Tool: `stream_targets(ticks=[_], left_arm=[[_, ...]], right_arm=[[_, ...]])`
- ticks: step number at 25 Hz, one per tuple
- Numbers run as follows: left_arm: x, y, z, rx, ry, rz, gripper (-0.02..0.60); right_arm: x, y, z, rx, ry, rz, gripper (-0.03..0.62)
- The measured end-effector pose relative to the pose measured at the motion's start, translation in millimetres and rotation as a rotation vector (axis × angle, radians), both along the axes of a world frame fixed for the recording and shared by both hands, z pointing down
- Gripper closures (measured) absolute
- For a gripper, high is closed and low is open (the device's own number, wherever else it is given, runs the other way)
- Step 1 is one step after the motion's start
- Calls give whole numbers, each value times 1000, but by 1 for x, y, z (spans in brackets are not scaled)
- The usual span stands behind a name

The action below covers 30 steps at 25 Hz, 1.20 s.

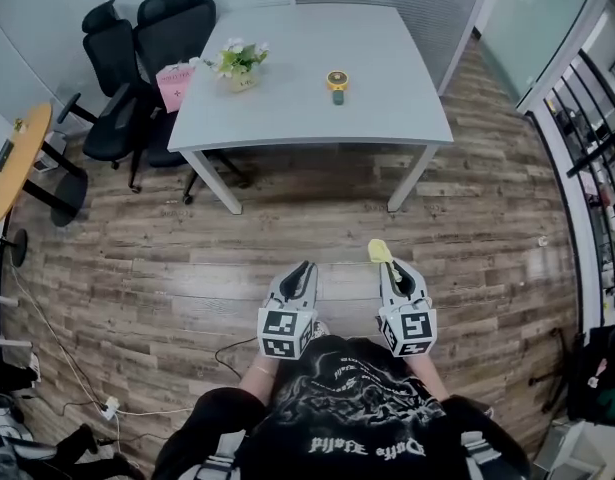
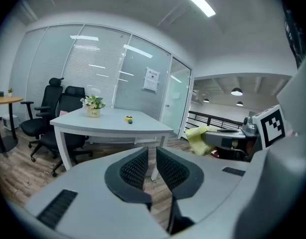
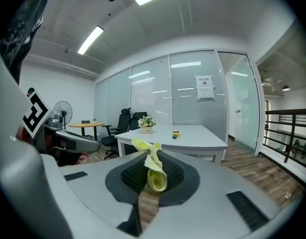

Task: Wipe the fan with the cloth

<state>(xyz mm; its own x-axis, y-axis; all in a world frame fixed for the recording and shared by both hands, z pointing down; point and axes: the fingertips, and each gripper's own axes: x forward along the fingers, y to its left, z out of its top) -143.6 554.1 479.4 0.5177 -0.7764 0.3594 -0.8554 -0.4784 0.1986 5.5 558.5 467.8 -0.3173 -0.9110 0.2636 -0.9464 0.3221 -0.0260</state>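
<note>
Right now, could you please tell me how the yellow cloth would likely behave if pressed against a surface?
The yellow cloth is probably soft and floppy: it folds and curls where the jaws of the right gripper pinch it. It seems light, since a twisted end stands up unsupported. Pressed, it would likely bunch rather than resist.

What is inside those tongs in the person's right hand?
A yellow cloth, pinched between the shut right tongs. Its crumpled end sticks out past the tips; the part clamped between the pads is covered, so its full extent cannot be seen.
</note>
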Motion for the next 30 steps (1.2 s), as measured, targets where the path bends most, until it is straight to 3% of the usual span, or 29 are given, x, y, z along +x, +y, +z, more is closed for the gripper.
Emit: stream_targets(ticks=[3,4,16,27,30], left_arm=[[-1,-6,-3,13,27,19,387],[-1,-7,-2,15,27,21,366],[4,-41,11,-10,-4,-7,307],[34,-156,7,-17,-26,-75,299],[49,-194,11,-26,-68,-100,299]], right_arm=[[-2,-5,0,7,1,7,562],[-1,-7,1,4,3,8,562],[6,-51,14,-11,2,-18,556],[33,-179,12,-13,-7,-112,554],[46,-219,10,-10,2,-146,554]])
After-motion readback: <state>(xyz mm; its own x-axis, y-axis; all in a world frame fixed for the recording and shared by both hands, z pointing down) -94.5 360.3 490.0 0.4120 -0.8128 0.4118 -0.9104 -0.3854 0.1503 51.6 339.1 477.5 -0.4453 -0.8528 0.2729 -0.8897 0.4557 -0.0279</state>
